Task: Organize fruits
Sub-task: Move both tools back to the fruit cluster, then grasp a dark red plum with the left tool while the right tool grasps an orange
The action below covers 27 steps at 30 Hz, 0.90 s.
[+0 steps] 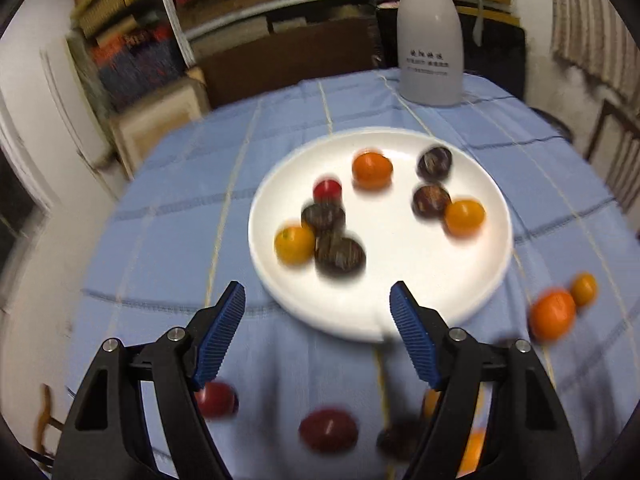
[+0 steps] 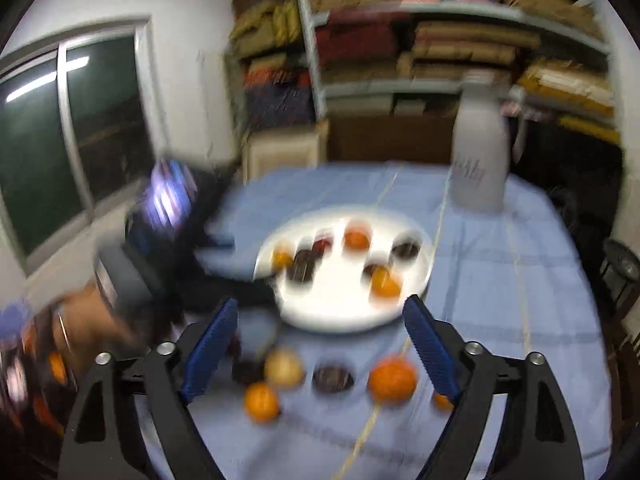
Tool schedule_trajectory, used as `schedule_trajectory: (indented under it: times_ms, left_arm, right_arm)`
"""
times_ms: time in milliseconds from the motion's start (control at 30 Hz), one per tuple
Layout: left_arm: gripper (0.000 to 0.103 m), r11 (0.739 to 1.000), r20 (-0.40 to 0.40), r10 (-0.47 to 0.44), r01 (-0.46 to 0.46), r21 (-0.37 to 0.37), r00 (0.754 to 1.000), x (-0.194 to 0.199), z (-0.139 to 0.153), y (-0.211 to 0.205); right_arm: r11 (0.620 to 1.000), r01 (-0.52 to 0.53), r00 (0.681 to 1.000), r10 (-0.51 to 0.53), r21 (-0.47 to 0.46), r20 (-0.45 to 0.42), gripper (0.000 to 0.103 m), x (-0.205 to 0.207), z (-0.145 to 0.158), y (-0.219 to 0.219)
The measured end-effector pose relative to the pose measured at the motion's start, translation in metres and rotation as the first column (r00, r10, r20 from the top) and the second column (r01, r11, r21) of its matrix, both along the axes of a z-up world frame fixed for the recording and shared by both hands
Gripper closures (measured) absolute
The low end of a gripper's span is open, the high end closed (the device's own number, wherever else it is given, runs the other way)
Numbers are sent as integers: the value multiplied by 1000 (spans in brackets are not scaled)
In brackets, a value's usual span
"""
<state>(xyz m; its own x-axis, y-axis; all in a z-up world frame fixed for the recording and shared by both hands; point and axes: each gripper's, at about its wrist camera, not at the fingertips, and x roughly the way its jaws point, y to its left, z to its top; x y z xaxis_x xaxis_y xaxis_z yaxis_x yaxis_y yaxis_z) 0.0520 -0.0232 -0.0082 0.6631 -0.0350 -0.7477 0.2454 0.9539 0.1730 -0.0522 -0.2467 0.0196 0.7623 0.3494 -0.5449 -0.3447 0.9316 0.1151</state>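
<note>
Blue checked tablecloth spans the table ahead of both tongs; its far rim curves off behind the plate, its left rim drops toward the white wall. Bare cloth lies left of the left tongs and right of the right tongs.

White jug stands upright at the far rim, well beyond the fingertips.

White plate sits just ahead of the left tongs, whose jaws are spread wide with nothing between them; the near rim falls between the two blue pads. On it lie three orange fruits, among them one at far centre, four dark fruits and one red fruit, leaving the near right part bare.

Loose fruits rest on the cloth: a large orange touching a smaller one to the right, and red fruits below the jaws.

Right tongs, likewise spread and empty, hang over loose fruits including an orange; this view is blurred.
</note>
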Motion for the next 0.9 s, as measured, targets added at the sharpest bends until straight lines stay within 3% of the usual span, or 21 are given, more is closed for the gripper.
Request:
schedule_trajectory:
  times_ms: [100, 167, 333, 433, 533, 567, 900]
  left_arm:
    - [30, 994, -87, -60, 52, -92, 994, -23, -11, 32]
    - [30, 988, -121, -109, 94, -125, 987, -43, -20, 47]
    - [30, 981, -137, -189, 182, -62, 972, -82, -42, 56]
    - [30, 983, -147, -185, 182, -39, 972, -83, -51, 57]
    - [30, 983, -161, -180, 172, -60, 970, -76, -53, 59]
    - [30, 983, -161, -181, 173, -62, 970, -72, -54, 57]
    - [31, 985, -165, -162, 149, -89, 973, -40, -59, 40]
  right_arm:
    - [997, -39, 994, 32, -73, -106, 17, -10, -44, 12]
    - [995, -73, 983, 59, -72, -174, 17, -14, -66, 21]
    - [986, -145, 967, 125, -80, -220, 18, -13, -85, 50]
    - [978, -169, 962, 137, -121, -238, 30, -5, -91, 68]
    - [976, -171, 953, 128, -137, -274, 49, 4, -95, 75]
    - [974, -174, 951, 128, -144, -280, 69, 5, -97, 76]
    - [986, -131, 963, 103, -99, -248, 69, -2, -86, 44]
